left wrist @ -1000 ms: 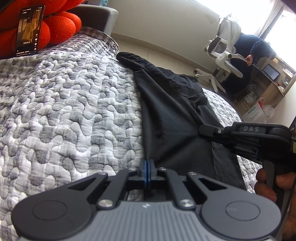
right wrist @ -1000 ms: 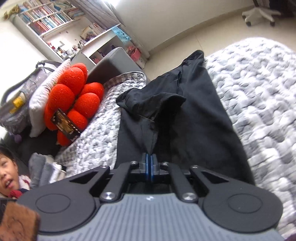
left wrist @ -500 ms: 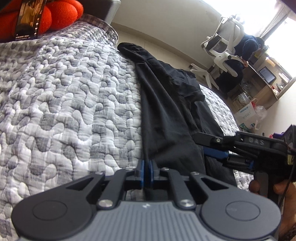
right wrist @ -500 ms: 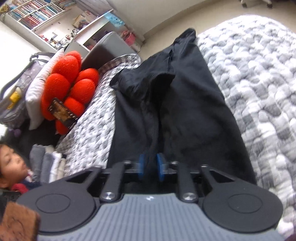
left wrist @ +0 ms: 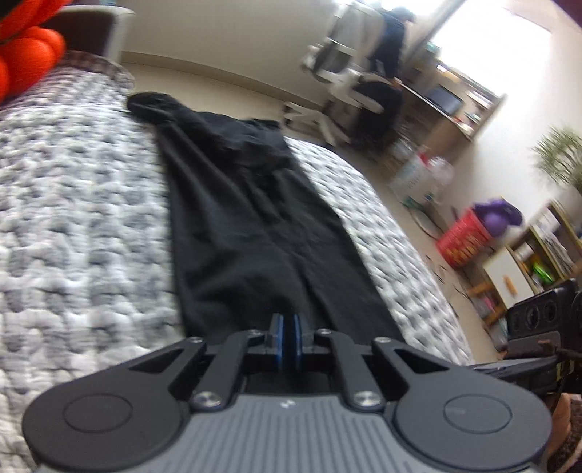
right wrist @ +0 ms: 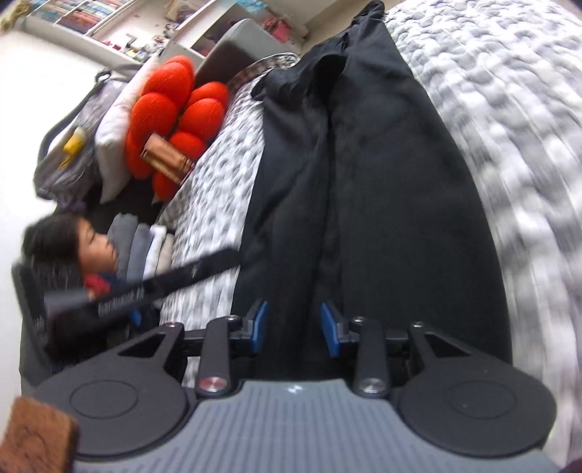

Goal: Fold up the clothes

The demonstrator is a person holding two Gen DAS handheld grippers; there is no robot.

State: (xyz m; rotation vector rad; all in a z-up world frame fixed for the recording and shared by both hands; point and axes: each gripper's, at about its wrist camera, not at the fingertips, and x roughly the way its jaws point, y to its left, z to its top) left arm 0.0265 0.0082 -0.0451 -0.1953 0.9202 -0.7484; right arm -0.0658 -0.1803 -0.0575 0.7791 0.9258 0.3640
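A lived-in bedroom in a home; a grey-and-white quilted bed cover [left wrist: 72, 225] fills the lower left of the left wrist view, a desk [left wrist: 447, 105] with a white office chair [left wrist: 338, 83] stands at upper right. In the right wrist view, an orange cushion [right wrist: 174, 109] and bookshelves [right wrist: 83, 14] sit upper left.

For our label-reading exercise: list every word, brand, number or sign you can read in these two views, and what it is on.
None can be read.
White print along the left tool's finger: blurred.
Yellow print on the red basket: blurred.
Print on the white box: blurred.
Phone screen on the red cushion: blurred.
Book spines on the shelf: too small.
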